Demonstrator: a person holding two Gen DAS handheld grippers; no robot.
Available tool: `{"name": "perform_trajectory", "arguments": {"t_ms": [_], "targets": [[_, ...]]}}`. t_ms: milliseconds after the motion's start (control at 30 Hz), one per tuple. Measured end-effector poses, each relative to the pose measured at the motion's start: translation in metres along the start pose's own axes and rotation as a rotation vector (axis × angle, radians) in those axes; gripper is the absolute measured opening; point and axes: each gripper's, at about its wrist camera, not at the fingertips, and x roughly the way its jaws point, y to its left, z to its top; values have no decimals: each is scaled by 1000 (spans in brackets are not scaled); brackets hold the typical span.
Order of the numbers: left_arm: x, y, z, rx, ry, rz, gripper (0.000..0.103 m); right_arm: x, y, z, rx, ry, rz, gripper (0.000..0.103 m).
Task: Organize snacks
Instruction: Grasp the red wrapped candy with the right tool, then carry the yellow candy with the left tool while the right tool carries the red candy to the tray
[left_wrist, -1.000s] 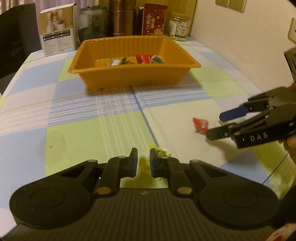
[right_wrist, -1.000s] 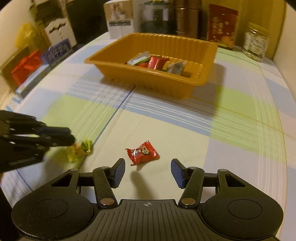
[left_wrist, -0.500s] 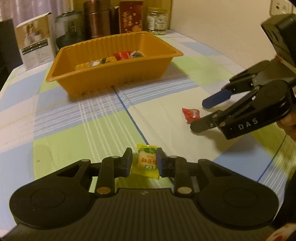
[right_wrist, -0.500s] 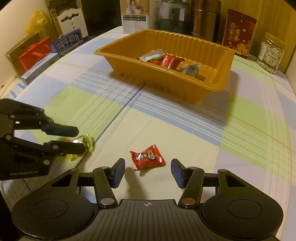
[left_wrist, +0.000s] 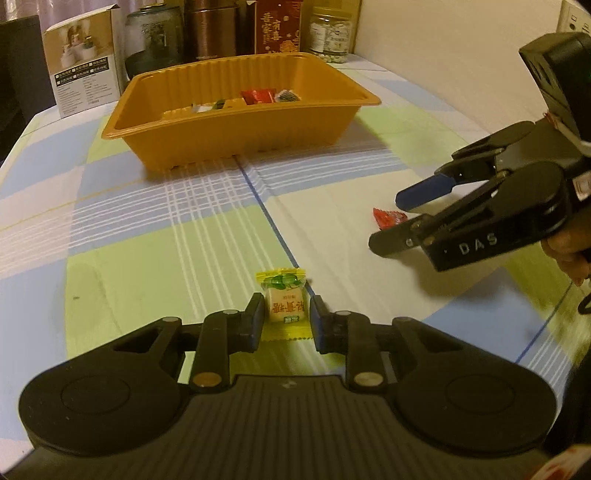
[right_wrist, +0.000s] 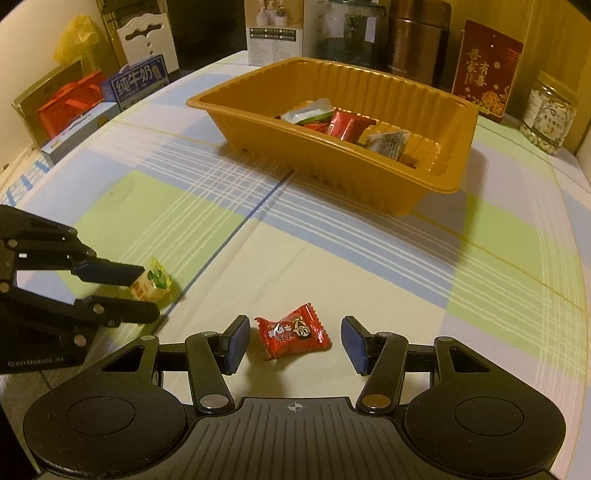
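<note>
Left wrist view: the left gripper (left_wrist: 286, 317) fingers pinch the yellow candy (left_wrist: 283, 303) for the orange tray (left_wrist: 236, 122), while the right gripper (right_wrist: 291, 345) fingers stand open around the red candy (right_wrist: 291, 330) mid-bench.

red candy (left_wrist: 388, 218) half hidden behind right claw (left_wrist: 391, 218), tray (left_wrist: 236, 122) snacks mostly masked by near wall

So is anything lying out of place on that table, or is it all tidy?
Two sweets lie loose on the tablecloth instead of in the orange tray with the rest: a yellow-wrapped candy pinched in the left claw, and a red-wrapped candy between the right claw's open jaws. Nothing looks spilled or damaged.
</note>
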Motion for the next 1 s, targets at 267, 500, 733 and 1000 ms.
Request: {"name": "perform_trajectory", "arguments": {"t_ms": [267,500,733,1000], "targets": [[-3,-2,-3,-26,-1,23,22,-2,7,-1,-10,-6,-20,24],[-16,-1,-5,-60,-5,38,21,-17,9,2,55,-33,-29,21],[-46,-2,-4,-101,-41,60,21,-51,23,8,129,-91,-45,21],[-82,0,-3,-132,-73,83,21,-85,44,4,244,-136,-57,21]]}}
